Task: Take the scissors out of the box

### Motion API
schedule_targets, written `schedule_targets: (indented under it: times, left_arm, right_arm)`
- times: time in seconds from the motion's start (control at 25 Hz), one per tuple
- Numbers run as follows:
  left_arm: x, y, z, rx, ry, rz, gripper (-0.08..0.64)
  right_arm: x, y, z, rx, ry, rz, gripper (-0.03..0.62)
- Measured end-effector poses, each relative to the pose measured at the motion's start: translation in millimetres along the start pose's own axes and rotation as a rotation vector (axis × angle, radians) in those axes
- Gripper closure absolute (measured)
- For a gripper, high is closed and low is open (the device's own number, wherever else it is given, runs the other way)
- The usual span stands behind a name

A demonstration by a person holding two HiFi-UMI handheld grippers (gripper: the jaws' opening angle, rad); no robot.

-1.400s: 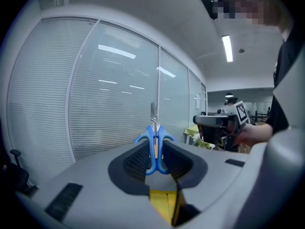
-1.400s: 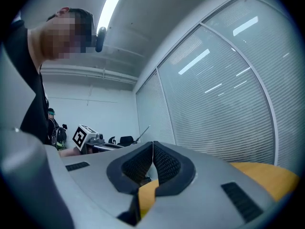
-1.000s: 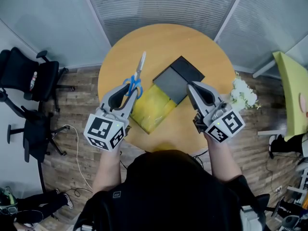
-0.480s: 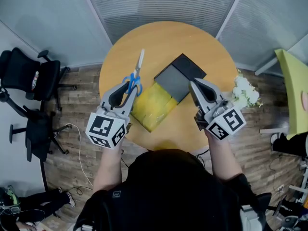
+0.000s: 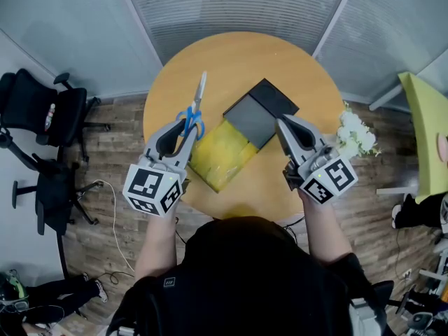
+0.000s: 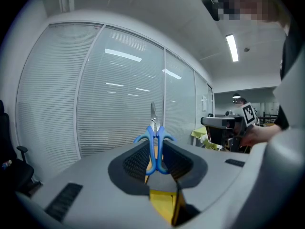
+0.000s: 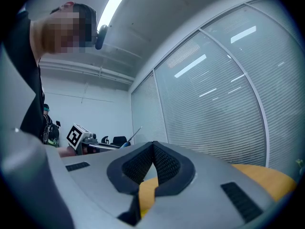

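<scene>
Blue-handled scissors [image 5: 194,114] stand clear of the box, held by their handles in my left gripper [image 5: 187,128], blades pointing away over the round wooden table [image 5: 238,61]. In the left gripper view the scissors [image 6: 153,142] sit upright between the ribbed pads, which press on the handle loops. The box [image 5: 222,152] lies open on the table: a yellow inside and a black lid [image 5: 260,114] folded back. My right gripper [image 5: 282,123] hovers at the lid's right edge; its jaws meet at the tips with nothing between them [image 7: 153,147].
Black office chairs [image 5: 42,117] stand on the wood floor at the left. A bunch of white flowers [image 5: 355,135] and a yellow-green chair [image 5: 423,131] are at the right. Glass walls with blinds close off the far side.
</scene>
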State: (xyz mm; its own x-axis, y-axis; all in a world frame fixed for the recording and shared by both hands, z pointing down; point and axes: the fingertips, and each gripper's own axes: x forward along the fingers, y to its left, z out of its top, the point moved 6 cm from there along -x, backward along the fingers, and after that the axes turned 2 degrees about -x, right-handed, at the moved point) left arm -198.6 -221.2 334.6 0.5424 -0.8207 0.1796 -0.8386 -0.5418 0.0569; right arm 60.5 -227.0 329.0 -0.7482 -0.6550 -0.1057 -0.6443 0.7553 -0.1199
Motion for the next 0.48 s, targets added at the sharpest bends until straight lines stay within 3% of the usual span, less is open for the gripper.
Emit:
schedule_targets:
  times: [0.48]
  left_arm:
    - [-5.5,-1.7,7.2,0.003,-0.024,0.006,0.465]
  right_arm:
    - [2.9,3.7,2.2,-0.004,0.001,0.016,0.557]
